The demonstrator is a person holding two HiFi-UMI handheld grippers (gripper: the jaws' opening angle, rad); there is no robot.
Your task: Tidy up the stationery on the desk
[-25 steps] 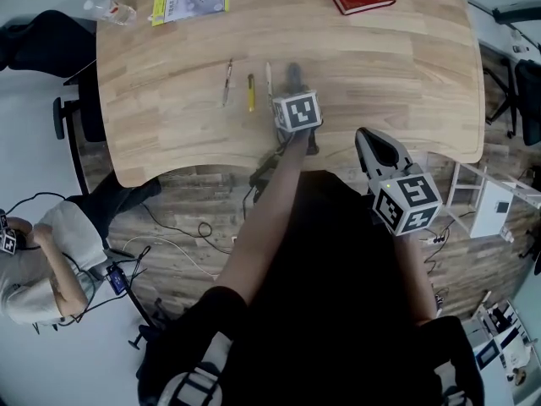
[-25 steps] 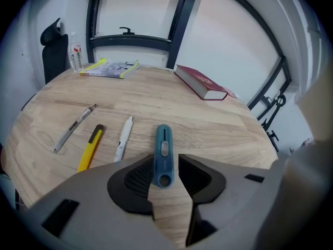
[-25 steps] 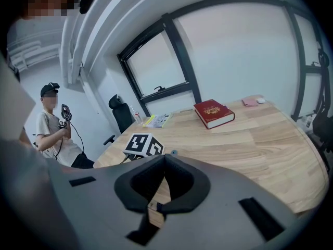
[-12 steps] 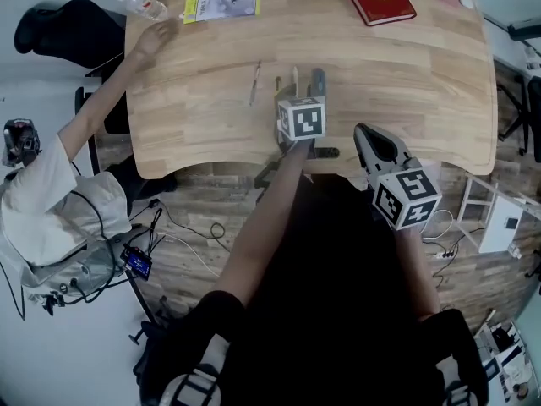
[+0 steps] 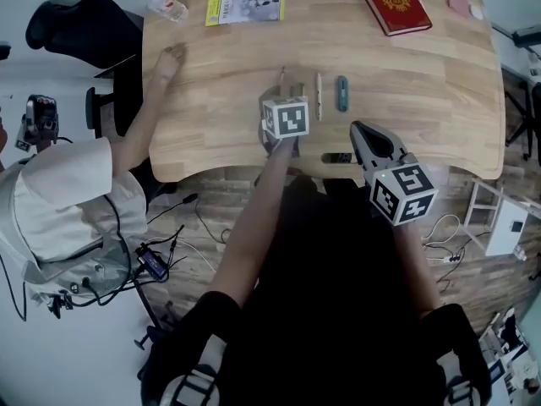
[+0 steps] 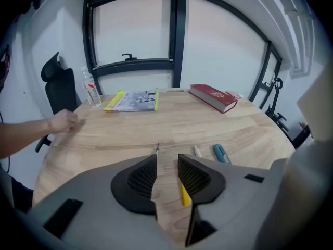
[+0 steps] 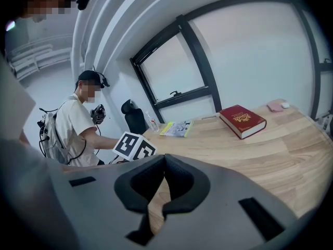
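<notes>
**Operator:** Report the arm positions over the desk [image 5: 423,91].

**Inspector:** Both forearms reach forward from the body. The left arm extends further. Its left gripper [image 6: 167,158] is over the pen row and angled down at the wood. The right gripper [image 7: 165,159] is nearer the body, above the desk's front edge. It is closer to level and aims across the top toward the red book [image 7: 242,120].

**Operator:** Jaw condition?

**Inspector:** Left: jaws parted by a modest gap, clamping nothing. The yellow pen [image 6: 184,194] lies on the wood in that gap, beside the right-hand jaw. Right: tips closed against each other, nothing between them.

**Operator:** Other stationery?

**Inspector:** The thin pen [image 6: 157,148] lies just ahead of the left-hand jaw. The cream pen [image 6: 197,151] and blue pen [image 6: 220,153] lie side by side to the right, not touching.

**Operator:** Changes from one second ago?

**Inspector:** The left gripper was at the blue-pen end of the row and has shifted left to the yellow pen. Pen order is unchanged. A second person's hand [image 5: 172,57] now rests on the desk's left edge, where before it was off the desk.
</notes>
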